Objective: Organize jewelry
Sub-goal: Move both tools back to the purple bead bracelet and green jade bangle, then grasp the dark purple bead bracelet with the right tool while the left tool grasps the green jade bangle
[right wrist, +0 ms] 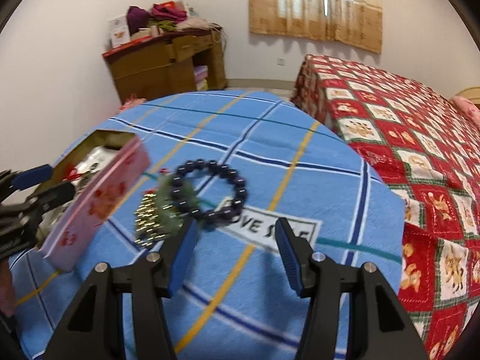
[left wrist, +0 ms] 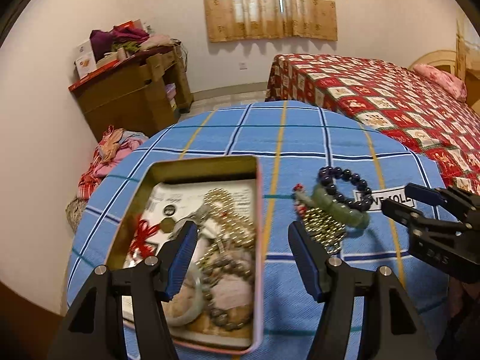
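Note:
An open pink tin box [left wrist: 257, 210] [right wrist: 99, 201] lies on the blue checked cloth and holds several bracelets and chains. To its right lie a dark purple bead bracelet [left wrist: 345, 184] [right wrist: 210, 189], a green jade bracelet [left wrist: 345, 210] [right wrist: 168, 207] and a gold chain [left wrist: 324, 228] [right wrist: 147, 219]. My left gripper [left wrist: 243, 237] is open and empty over the box's right wall. My right gripper [right wrist: 235, 234] is open and empty just in front of the purple bracelet; it shows at the right in the left wrist view [left wrist: 402, 201].
The blue cloth [right wrist: 255, 156] covers a round table. A bed with a red patterned cover [left wrist: 390, 102] stands to the right. A wooden cabinet [left wrist: 135, 96] piled with clothes stands against the far wall. Clothes [left wrist: 108, 156] lie on a stool at the left.

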